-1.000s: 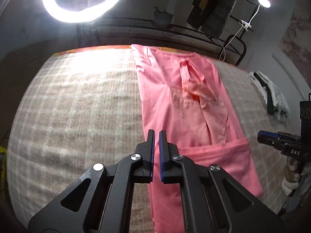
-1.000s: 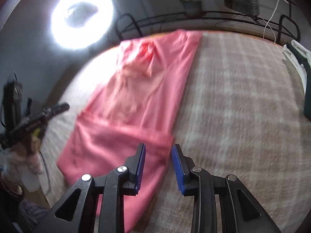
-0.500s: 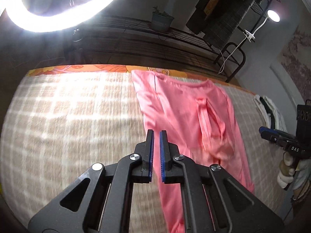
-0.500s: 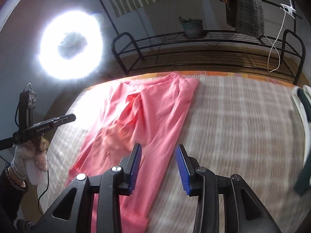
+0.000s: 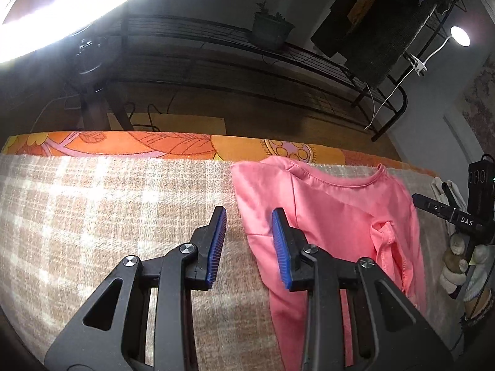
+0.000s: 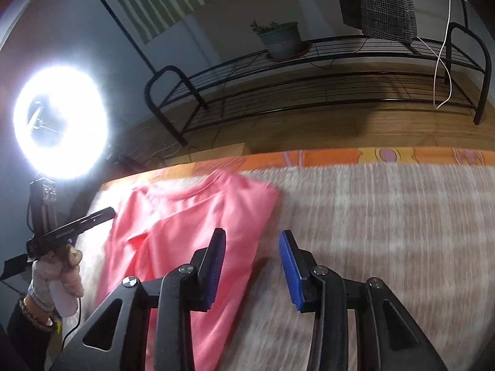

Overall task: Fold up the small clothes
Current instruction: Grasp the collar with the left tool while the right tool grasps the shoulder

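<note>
Pink top (image 5: 334, 216) laid out on checked blanket (image 5: 108, 216), both grippers held above it w/ nothing gripped.

Top is seen lying flat near far edge of blanket, neckline toward orange floral sheet (image 5: 139, 143), sides folded in to a narrow strip. L gripper (image 5: 249, 247) is poised over garment's left edge: jaws are parted, have just been opening, blue pads clear of cloth, nothing between them. R gripper (image 6: 252, 266) is held over top's right edge (image 6: 191, 216), jaws apart, empty; view is motion-blurred. Each gripper is caught in the other's cam, w/ a gloved hand (image 6: 58, 275) on the handle. Ring light (image 6: 60, 122), wire rack (image 6: 309, 71) & potted plant (image 6: 280, 38) are seen behind.
</note>
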